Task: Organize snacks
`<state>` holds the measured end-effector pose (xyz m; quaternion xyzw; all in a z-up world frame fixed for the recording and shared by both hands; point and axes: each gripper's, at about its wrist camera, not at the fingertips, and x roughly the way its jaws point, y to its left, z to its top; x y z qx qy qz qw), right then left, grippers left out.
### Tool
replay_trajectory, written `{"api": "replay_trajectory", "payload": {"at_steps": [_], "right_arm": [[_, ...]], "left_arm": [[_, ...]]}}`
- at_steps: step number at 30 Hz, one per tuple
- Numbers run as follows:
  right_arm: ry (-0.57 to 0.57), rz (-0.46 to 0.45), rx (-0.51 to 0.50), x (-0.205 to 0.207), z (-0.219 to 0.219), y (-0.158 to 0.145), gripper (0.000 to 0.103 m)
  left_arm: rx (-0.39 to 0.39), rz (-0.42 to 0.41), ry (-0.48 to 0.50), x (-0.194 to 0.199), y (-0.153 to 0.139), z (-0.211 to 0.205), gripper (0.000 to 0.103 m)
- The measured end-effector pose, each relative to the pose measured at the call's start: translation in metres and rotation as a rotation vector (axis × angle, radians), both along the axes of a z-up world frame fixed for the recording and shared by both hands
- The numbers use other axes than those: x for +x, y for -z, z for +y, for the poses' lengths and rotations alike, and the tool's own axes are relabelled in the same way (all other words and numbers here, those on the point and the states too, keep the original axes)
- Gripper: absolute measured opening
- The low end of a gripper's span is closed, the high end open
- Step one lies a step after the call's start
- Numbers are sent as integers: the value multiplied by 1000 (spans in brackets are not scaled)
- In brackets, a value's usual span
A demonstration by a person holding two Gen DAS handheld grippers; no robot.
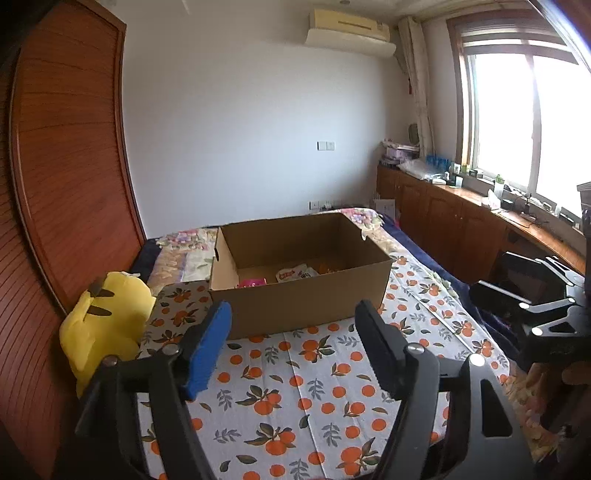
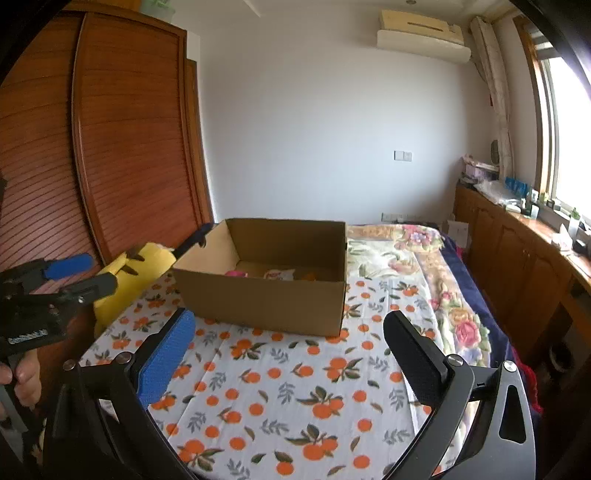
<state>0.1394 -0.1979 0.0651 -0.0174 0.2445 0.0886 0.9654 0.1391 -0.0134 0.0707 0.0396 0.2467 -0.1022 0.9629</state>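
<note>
An open brown cardboard box sits on the bed's orange-print sheet; inside lie what look like 3 snack packets. Near the box, the left tongs and right tongs both gape, empty. A yellow plush toy lies left of the box.

A white wall carried an air conditioner; a louvred wooden wardrobe stood left, bright window right.
</note>
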Motion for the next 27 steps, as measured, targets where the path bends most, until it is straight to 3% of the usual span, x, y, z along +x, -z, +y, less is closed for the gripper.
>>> {"api": "replay_trajectory", "payload": {"at_steps": [3,7,18,27], "right_arm": [[7,0,-5,-8,0,1,103],[17,-3,-9,-17,1,2,103],[56,-41,-2,-48,1,-4,103],[81,-52,-10,-88,4,-2,103]], "left_arm": [[21,-12,-23,-9,-2,1,82],[-8,-44,-26,-22,-5,6,103],[68,-107,-114,-59,-2,-1,103],[53,-119,-150,-96,13,0,103]]}}
